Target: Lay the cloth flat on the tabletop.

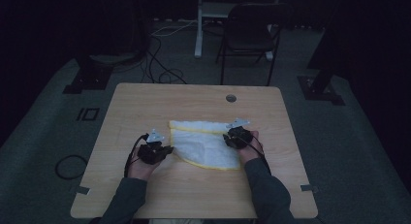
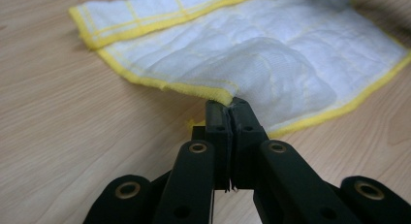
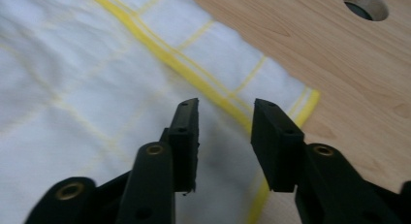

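White cloth (image 3: 72, 88) with yellow border and grid across left and centre, right gripper (image 3: 225, 112) at bottom, jaws parted above it, wooden table (image 3: 339, 73) at right, round hole (image 3: 366, 4) upper right

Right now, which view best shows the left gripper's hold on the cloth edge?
The left gripper view: the left gripper has its fingers shut on the yellow hem of the cloth, seen close up. The high view shows that gripper beside the cloth's left edge, too small to judge. The right gripper view shows the cloth under the open right gripper.
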The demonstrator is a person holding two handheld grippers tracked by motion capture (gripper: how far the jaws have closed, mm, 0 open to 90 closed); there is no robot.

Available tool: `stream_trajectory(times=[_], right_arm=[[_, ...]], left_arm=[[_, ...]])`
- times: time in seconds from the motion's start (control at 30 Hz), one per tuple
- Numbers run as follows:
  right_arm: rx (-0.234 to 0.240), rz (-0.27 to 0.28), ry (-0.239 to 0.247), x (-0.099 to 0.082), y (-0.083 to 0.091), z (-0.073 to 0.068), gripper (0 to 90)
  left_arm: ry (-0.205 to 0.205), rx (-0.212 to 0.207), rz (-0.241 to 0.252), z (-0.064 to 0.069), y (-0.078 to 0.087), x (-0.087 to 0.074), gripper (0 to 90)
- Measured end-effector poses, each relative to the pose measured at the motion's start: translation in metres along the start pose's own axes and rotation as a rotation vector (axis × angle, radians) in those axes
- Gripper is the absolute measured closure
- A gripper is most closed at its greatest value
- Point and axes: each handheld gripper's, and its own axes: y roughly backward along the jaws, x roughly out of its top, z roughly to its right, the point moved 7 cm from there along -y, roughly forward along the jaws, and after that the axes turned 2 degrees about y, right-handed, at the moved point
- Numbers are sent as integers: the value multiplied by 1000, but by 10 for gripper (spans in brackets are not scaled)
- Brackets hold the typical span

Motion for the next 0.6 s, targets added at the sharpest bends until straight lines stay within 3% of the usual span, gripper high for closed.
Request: stream_trajectory(times=[0.13,0.43,0.47,0.6], right_arm=[[-28,-1,61,2,-7,-2,540],[-13,9,168,16,-25,-14,460],[-5,5,173,17,-27,-15,480],[20,-26,190,19,-33,-15,747]], left_arm=[[15,10,-3,-6,-1,-3,887],[24,20,-11,-14,-3,-5,886],[22,23,-14,-15,-3,-6,886],[39,40,-35,-22,-2,-9,886]])
